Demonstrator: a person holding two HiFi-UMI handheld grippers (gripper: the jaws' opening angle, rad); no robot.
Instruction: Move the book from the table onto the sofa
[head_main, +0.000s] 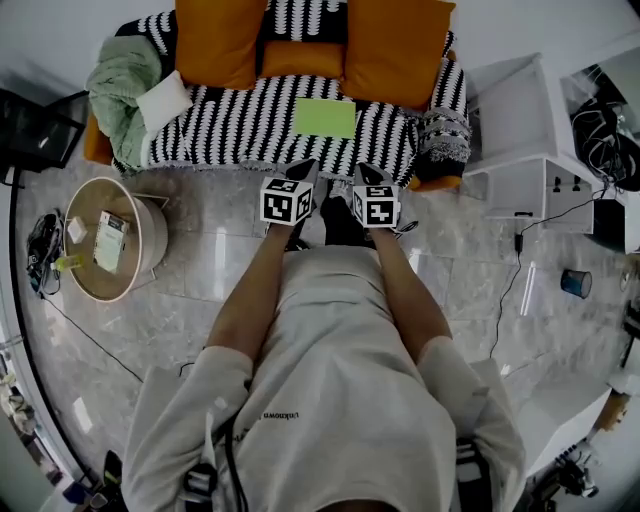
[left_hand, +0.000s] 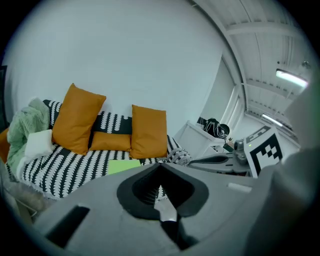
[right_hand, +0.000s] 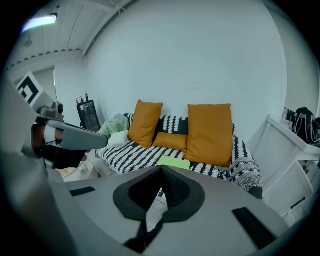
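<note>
Sofa (head_main: 230, 125), far, under a striped cover; round desk (head_main: 95, 282), left and nearer, apart from it. The green book (head_main: 325, 117) lies flat mid-seat, just in front of the cushions (head_main: 395, 45), so the placing looks done. Left hand-held gripper (head_main: 305, 172) and right hand-held gripper (head_main: 364, 176) hover side by side before the sofa's near edge, jaws pressed together on nothing. Best practice: keep both clear of the book, leaving it flat.

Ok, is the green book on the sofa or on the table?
On the sofa. The green book lies flat on its striped cover, in front of the orange cushions, apart from the round table.
</note>
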